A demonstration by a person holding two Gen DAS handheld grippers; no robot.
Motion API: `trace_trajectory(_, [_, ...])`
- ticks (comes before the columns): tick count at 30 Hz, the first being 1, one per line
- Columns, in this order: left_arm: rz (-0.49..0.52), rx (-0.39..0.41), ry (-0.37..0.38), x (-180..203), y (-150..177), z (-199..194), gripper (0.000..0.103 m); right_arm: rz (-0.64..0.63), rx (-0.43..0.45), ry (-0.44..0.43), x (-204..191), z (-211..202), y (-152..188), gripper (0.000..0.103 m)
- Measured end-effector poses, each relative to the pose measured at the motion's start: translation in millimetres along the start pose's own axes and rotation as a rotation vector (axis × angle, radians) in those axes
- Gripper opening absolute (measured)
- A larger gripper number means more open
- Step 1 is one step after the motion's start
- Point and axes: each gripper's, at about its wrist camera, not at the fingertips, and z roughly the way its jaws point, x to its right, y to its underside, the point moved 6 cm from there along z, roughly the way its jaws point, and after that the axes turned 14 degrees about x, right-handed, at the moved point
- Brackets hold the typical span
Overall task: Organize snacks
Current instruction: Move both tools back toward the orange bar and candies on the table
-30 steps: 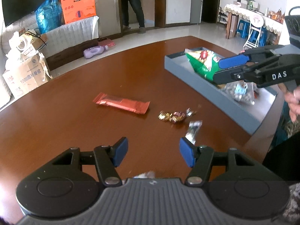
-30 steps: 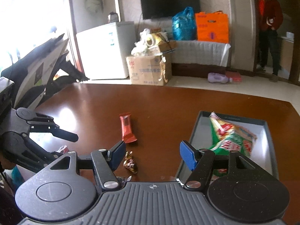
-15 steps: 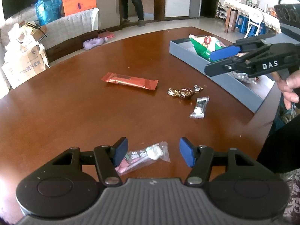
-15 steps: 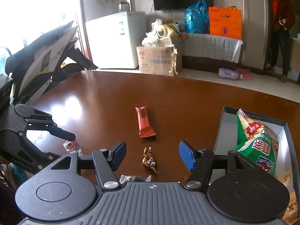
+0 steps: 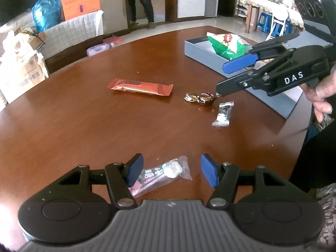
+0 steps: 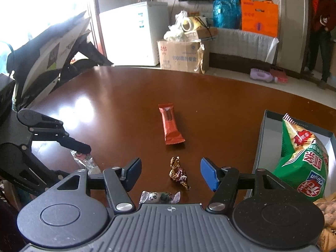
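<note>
1. Left tool (image 5: 171, 172) sits low over the brown counter (image 5: 63, 126), pads spread apart and pinching nothing. A clear packet with a white sweet (image 5: 166, 173) lies flat on the counter in the gap; its pink end tucks under the 9 o'clock pad, but whether that pad actually touches it can't be made out.

2. Right tool (image 6: 170, 174) is spread too, nothing pinched. In its own view a gold-brown foil candy (image 6: 178, 173) lies on the counter between the pads, clear of both. From the left wrist view that same tool (image 5: 220, 79) comes in from 3 o'clock, a hand (image 5: 321, 92) on its grip, lower fingertip right above the foil candy (image 5: 199, 98).

3. A small panda-print sweet (image 6: 160, 197) lies crosswise just at 6 o'clock of the foil candy, partly hidden by the tool body. In the left view it's the little wrapper (image 5: 223, 113) at 4 o'clock of the foil one.

4. The orange-red snack bar (image 6: 170, 126) lies flat at 12 o'clock of the foil candy, well apart from everything.

5. The grey tray (image 6: 260, 142) sits at 3 o'clock of the right view. Inside it a green chip bag (image 6: 302, 157) leans tilted, with some tan snack (image 6: 327, 214) at the bottom corner that's too cut off to name.

6. Somebody in a red top (image 6: 322, 16) stands in the doorway at 1 o'clock, way behind the counter.
</note>
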Motion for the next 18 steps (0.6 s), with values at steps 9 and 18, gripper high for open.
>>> trace_trajectory(9, [0.021,-0.065,0.020,4.9,12.9,11.0,0.061,0.005,-0.013,-0.006,-3.7,6.7,2.8,0.063])
trace_trajectory(18, [0.005,-0.047,0.003,0.6,12.5,6.8,0.061,0.001,-0.028,-0.009,-3.6,13.0,7.5,0.063])
